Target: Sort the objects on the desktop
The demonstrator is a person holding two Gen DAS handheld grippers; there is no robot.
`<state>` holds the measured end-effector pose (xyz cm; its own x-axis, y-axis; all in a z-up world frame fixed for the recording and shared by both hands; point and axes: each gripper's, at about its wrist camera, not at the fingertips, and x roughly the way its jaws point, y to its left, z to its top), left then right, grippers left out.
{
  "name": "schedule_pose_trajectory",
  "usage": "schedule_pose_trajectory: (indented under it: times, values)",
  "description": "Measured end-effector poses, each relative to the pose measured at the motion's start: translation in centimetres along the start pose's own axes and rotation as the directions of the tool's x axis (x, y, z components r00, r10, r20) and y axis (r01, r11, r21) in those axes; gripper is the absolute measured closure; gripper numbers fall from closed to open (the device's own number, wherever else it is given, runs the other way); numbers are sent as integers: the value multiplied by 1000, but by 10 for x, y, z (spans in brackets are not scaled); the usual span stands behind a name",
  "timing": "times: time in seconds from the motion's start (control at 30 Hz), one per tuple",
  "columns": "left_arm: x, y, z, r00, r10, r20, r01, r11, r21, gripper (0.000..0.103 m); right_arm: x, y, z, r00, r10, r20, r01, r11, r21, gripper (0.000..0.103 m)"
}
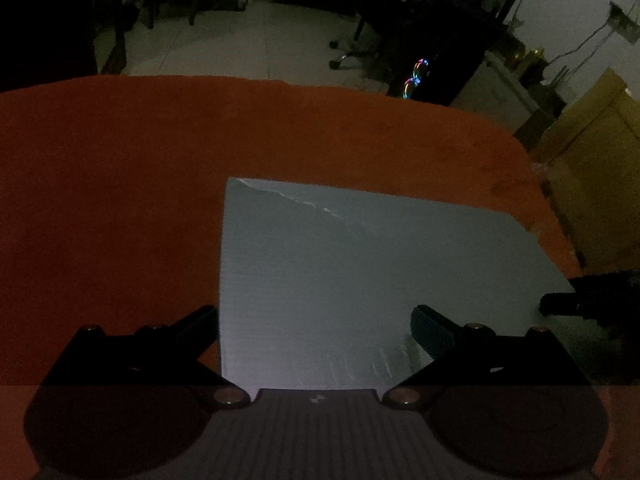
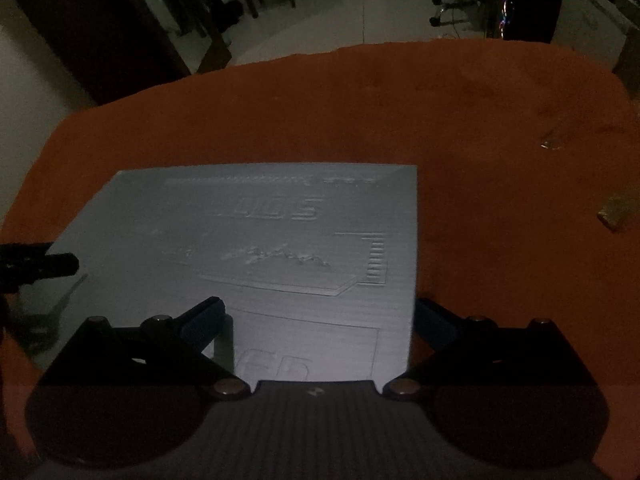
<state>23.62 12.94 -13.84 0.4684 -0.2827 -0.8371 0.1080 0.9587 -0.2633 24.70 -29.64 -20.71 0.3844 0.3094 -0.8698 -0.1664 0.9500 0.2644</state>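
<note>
Spreading wide across the bottom of the left wrist frame, the left gripper [image 1: 315,320] hung with its fingers well apart and nothing between them, straddling the left edge of a pale grey sheet [image 1: 360,272] that filled the lower middle and right of that frame. At the right edge of the same frame a dark fingertip of the right gripper [image 1: 568,304] reached in over the sheet.

In the right wrist frame the right gripper [image 2: 318,312] was likewise splayed, empty, its fingers set either side of the sheet's [image 2: 260,240] right edge. The sheet lay flat on the orange tablecloth [image 2: 480,120], faint raised lettering and line drawing showing on its face, too dim to read. The left gripper [image 2: 44,264] poked in at the left edge of this frame, over the sheet's left side.

Farther right on the cloth, well apart from the sheet, lay a small brownish scrap [image 2: 618,210] and, beyond it, a small clear-looking object [image 2: 554,140]; neither could be identified. Past the table edge, a pale floor [image 1: 260,40] and the base of a wheeled chair [image 1: 352,52] occupied the upper frame.
</note>
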Motion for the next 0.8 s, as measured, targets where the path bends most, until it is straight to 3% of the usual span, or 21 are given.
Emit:
schedule_pose_trajectory:
  times: [0.17,0.43,0.8]
  values:
    - [-19,-16,-10,1000,16,-2,-16,999,-45,1,-43,12,-21,999,13,31,-12,1000,-10,0]
    - [-57,-33,-42,999,-20,38,22,998,-65,1,-105,28,-67,996,-5,88,4,1000,15,0]
    - [-80,-53,-86,998,18,67,-18,1000,10,1,-123,55,-117,997,-26,68,27,1000,-1,0]
